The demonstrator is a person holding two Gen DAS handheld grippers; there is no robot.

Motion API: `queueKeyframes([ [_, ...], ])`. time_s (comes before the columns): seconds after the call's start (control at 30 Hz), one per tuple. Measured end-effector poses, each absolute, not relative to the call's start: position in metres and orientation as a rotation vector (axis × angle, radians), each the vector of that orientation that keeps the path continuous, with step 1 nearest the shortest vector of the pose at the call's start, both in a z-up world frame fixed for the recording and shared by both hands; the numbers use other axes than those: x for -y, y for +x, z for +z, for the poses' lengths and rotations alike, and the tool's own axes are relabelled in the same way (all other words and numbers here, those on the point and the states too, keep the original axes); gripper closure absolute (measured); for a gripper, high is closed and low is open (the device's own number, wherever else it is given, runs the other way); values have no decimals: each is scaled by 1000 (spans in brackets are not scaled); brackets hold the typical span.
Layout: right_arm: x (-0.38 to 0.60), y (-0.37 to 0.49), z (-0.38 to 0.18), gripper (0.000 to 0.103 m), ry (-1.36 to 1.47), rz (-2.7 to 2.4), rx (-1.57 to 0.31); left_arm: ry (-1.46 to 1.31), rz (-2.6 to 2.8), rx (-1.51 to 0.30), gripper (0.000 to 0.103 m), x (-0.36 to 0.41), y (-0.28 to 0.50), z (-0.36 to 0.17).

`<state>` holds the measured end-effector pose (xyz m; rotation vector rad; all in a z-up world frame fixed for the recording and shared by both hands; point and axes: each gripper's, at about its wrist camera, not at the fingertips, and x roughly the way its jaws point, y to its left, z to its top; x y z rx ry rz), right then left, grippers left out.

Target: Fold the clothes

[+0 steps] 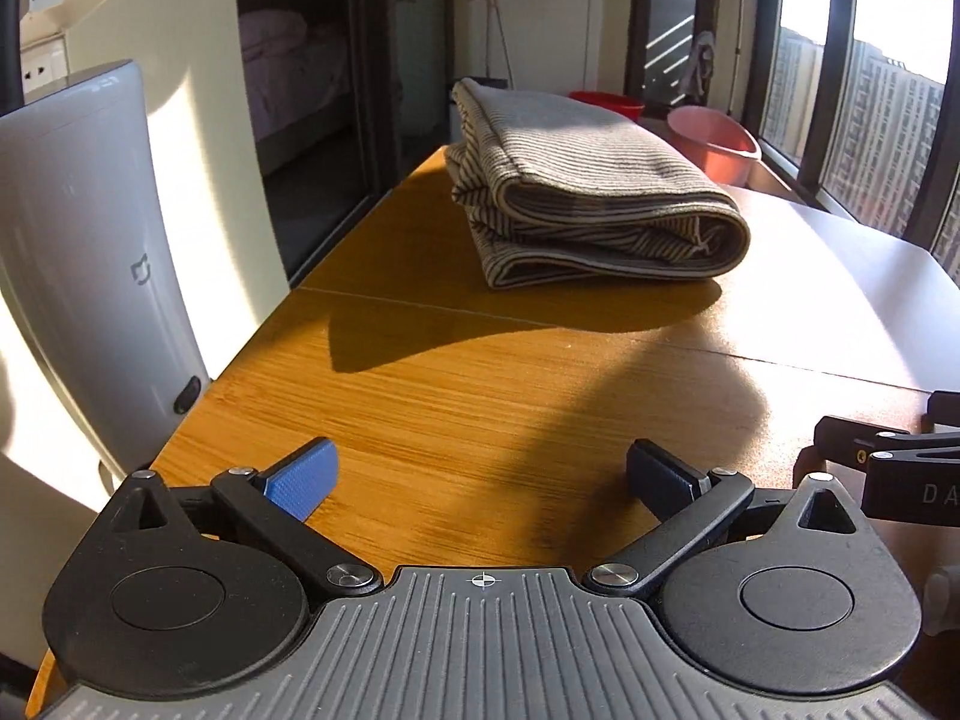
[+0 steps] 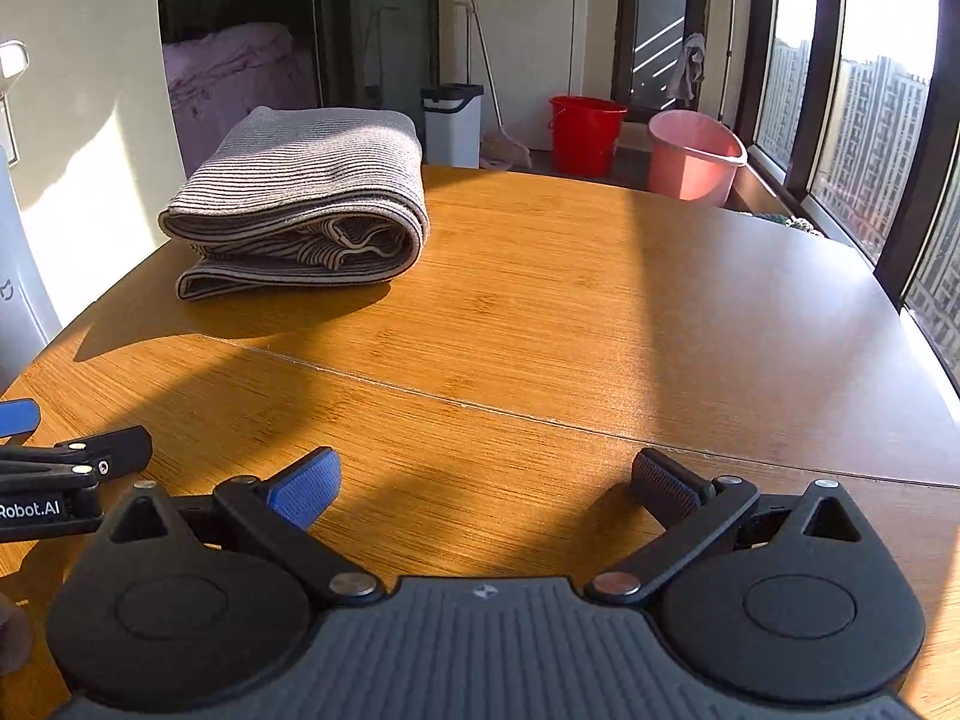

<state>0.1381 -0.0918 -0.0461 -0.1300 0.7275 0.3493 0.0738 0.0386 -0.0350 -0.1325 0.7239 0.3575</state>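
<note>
A grey striped garment [image 1: 576, 192] lies folded in a thick stack on the wooden table [image 1: 480, 372], at its far left part; it also shows in the right wrist view [image 2: 306, 204]. My left gripper [image 1: 480, 474] is open and empty, low over the near table, well short of the garment. My right gripper [image 2: 486, 480] is open and empty, beside the left one and to its right. The right gripper's side shows at the left wrist view's right edge [image 1: 888, 462]. The left gripper's side shows at the right wrist view's left edge [image 2: 66, 468].
A white air purifier [image 1: 84, 252] stands off the table's left edge. Beyond the far edge stand a red bucket [image 2: 585, 132], a pink bucket [image 2: 696, 156] and a white bin [image 2: 453, 120]. Windows [image 2: 870, 96] run along the right. A doorway to a bedroom [image 1: 300, 78] is at left.
</note>
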Motion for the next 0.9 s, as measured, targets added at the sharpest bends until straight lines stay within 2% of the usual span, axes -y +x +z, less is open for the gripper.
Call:
queueKeyframes([
  [0.9,93,137,-46,0,-130,349,-726,-143,381,-726,0,-33,77,-34],
])
